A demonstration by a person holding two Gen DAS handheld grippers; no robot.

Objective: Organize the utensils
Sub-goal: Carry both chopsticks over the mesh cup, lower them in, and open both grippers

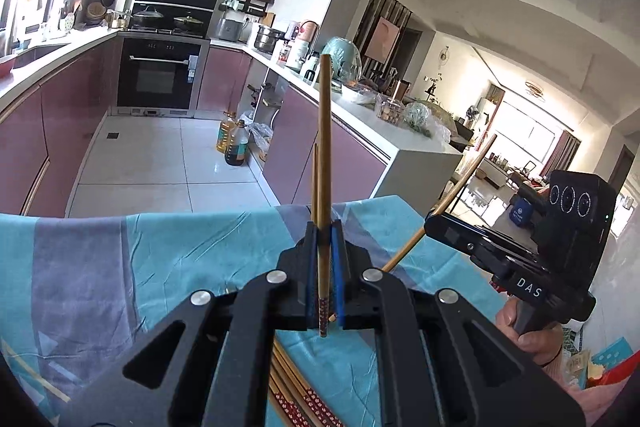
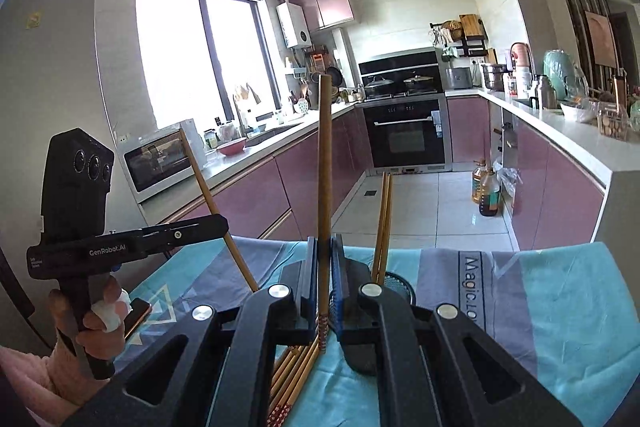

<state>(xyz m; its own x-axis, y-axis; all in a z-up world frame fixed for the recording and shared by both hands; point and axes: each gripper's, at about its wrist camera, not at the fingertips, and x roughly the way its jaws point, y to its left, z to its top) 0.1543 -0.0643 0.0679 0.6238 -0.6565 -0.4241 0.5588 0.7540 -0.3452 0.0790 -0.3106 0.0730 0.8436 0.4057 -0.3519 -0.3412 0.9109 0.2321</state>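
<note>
A: We've got a chopstick in each claw. The left chopstick (image 1: 324, 163) stands nearly upright, patterned end down, and the left gripper (image 1: 324, 229) is clenched on its lower part.

B: Same on our other side: the right gripper (image 2: 324, 245) is clamped around the right chopstick (image 2: 324, 167), tip up, above the middle of the table (image 2: 560, 307).

A: Under both claws the loose pile (image 2: 294, 367) lies on the blue cloth (image 1: 180, 267) by the near edge.

B: And the mesh holder (image 2: 400, 281) sits just beyond our right finger, toward the far edge, with a standing pair (image 2: 383, 223) already in it.

A: So we judge we're mid-carry: two sticks picked, neither dropped in yet, plenty left in the pile.

B: Next we need to bring one stick at a time over that holder's mouth, patterned end down, clear of the standing pair, and only then let go.

A: Narrow target, so we'd keep the two claws from crossing.
</note>
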